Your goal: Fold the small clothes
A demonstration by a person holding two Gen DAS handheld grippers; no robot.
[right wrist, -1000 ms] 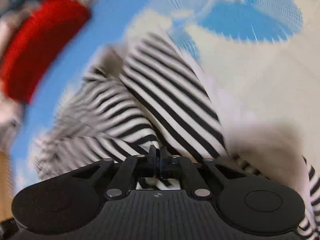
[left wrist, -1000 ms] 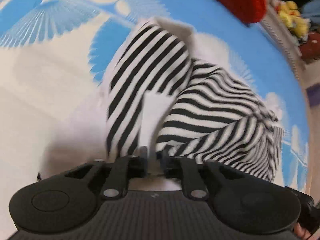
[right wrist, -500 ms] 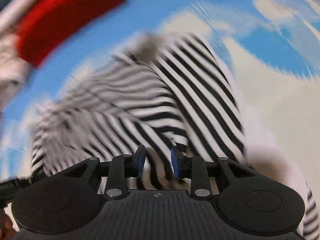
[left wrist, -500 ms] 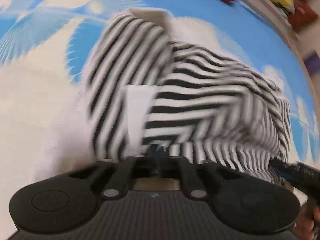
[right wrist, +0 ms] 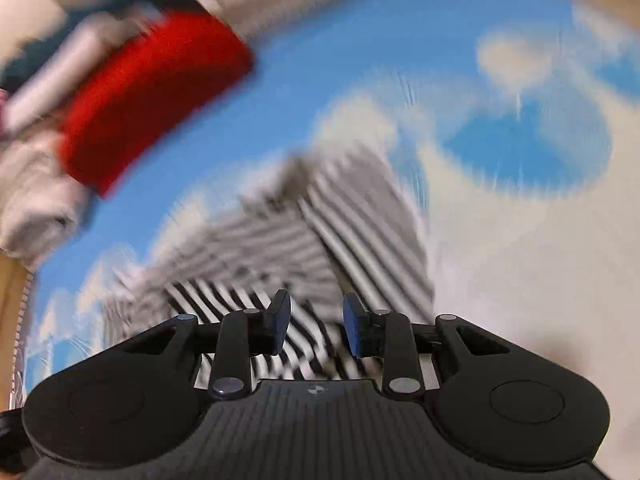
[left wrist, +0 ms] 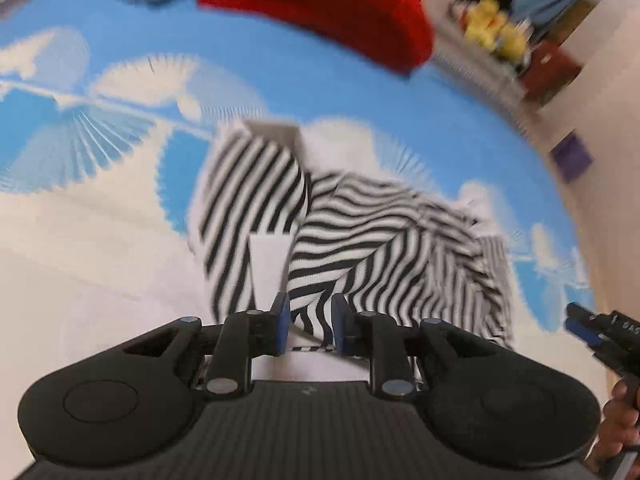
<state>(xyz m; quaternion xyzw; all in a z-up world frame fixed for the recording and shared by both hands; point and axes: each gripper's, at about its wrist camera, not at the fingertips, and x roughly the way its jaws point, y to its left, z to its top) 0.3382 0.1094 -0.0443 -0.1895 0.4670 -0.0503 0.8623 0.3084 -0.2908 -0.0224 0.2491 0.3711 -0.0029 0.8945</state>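
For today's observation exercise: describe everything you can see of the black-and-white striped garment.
The striped garment looks like soft knit, black and white stripes with plain white bands at its edges. It lies partly folded and rumpled on the blue-and-white cloud-print sheet, one flap laid over the rest. Both opening jaws show no fabric pinched between them.

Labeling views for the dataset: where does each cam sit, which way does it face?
Left wrist: on the left tool, angled down at the striped garment on the blue-and-white cover; jaws opening, pads off the cloth. The right tool and a hand show at right.
Right wrist: on the right tool, angled down at the garment; jaws opening, gripping nothing.
Shared: garment, cover, red cloth.
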